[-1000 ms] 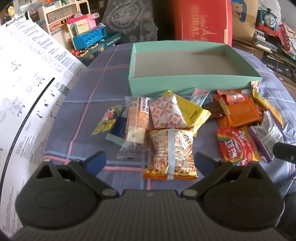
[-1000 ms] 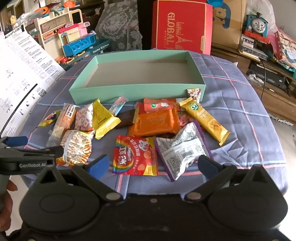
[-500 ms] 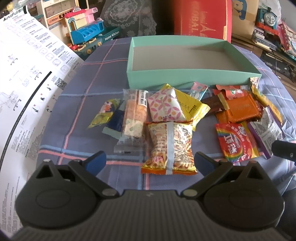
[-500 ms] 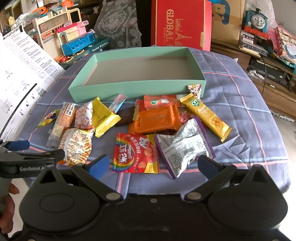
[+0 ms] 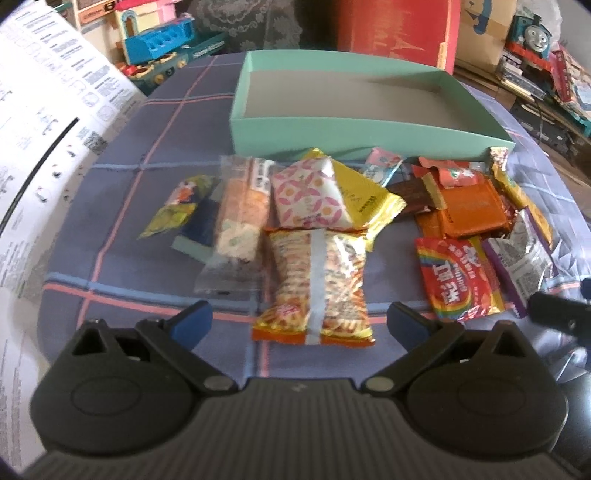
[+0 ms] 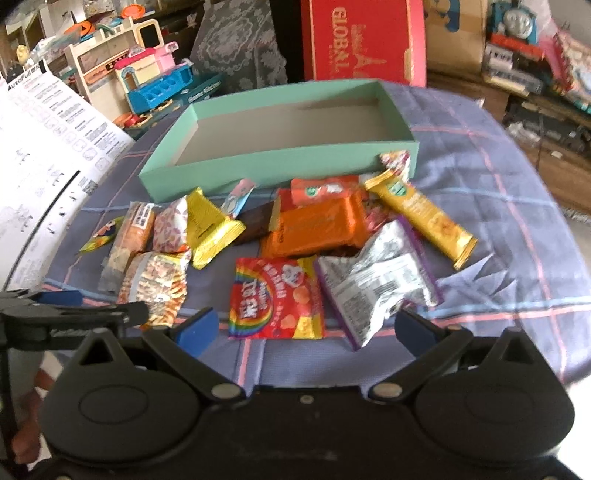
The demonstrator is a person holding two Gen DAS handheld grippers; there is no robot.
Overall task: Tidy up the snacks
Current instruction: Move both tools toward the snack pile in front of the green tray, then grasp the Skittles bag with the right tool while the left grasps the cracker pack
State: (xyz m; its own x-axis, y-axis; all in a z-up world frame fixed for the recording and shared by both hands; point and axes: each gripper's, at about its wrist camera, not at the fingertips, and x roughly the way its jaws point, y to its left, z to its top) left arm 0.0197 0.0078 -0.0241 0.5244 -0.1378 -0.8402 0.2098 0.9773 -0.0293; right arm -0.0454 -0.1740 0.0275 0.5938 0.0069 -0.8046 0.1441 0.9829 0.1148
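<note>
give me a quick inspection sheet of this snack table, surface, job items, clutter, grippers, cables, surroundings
surface: table under a blue plaid cloth, wrinkled at the near right.
job's things: teal box empty; all snacks lie outside it, in front, among them a rainbow candy bag, an orange packet, a yellow bar and a silver pouch, several overlapping.
clutter: white instruction sheet at the left edge.
grippers: left hand-held gripper open above an orange-striped snack bag; right hand-held gripper open, empty.
cables: nothing seen on the table.
surroundings: red Global box, toy kitchen, toy train.
</note>
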